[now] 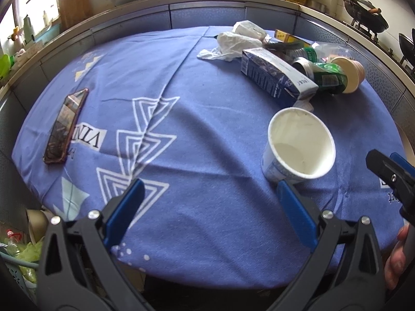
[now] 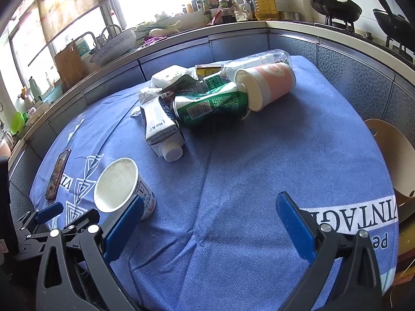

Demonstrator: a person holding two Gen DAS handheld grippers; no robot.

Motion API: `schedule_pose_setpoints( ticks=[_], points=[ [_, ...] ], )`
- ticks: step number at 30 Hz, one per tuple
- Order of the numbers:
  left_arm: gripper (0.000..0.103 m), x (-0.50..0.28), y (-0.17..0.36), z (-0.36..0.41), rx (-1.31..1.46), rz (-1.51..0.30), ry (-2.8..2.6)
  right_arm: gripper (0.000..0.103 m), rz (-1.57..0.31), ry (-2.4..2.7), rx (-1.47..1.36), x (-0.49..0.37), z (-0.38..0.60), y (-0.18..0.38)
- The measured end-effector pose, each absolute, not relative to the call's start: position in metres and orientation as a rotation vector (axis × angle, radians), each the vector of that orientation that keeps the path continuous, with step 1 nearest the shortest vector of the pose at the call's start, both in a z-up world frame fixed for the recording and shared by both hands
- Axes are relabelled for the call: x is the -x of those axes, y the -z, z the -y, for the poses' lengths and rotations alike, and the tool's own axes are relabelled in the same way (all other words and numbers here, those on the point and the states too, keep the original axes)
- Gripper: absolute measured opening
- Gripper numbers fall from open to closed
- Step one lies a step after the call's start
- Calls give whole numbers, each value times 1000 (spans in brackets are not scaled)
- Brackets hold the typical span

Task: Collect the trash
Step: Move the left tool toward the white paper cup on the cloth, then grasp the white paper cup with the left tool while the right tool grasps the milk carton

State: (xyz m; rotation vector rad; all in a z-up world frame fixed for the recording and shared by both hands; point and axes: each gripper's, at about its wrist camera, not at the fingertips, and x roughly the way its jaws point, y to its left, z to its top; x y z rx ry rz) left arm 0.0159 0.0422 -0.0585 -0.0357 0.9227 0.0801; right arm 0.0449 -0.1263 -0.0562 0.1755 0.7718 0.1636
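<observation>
A pile of trash lies at the far right of the blue tablecloth (image 1: 207,134): a milk carton (image 1: 277,76), a green can (image 1: 324,76), a paper cup on its side (image 1: 350,72), a white plastic bag (image 1: 233,44). In the right wrist view the carton (image 2: 160,129), can (image 2: 212,103) and paper cup (image 2: 267,85) show too. A white empty cup (image 1: 301,145) stands nearer, also in the right wrist view (image 2: 122,189). My left gripper (image 1: 210,202) is open and empty, its right finger just before the cup. My right gripper (image 2: 210,217) is open and empty, its left finger beside the cup.
A phone (image 1: 66,127) lies on the cloth at the left. A kitchen counter (image 1: 181,0) with bowls, bottles and woks rings the table. A bin with bottles (image 1: 15,254) sits below the table's left edge. A chair back (image 2: 391,160) stands at the right.
</observation>
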Motion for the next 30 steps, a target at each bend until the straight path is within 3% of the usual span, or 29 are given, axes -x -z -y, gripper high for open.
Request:
schedule_pose_setpoints(
  ticks=[8,13,18,21,24,27,30],
  points=[
    [98,-16,46,-72,99,-855,-49,99,-742,-219,-156,-52,112,46],
    [97,-24,32,-73,115,-807,51,71,-749,-277,-130,-58,102,43],
    [74,-42,26,-47,99,-824,203,45,-796,-322,-153,-78,101,46],
    [67,-54,37,-32,84,-879,247,40,-807,-327,-174,-90,106,48],
    [67,-57,43,-28,103,-895,270,39,-830,-328,-189,-100,111,52],
    [83,-48,41,-29,69,-843,308,39,-850,-346,-164,-108,111,57],
    [92,-32,39,-28,-11,-764,372,39,-880,-415,-116,-118,106,64]
  ],
)
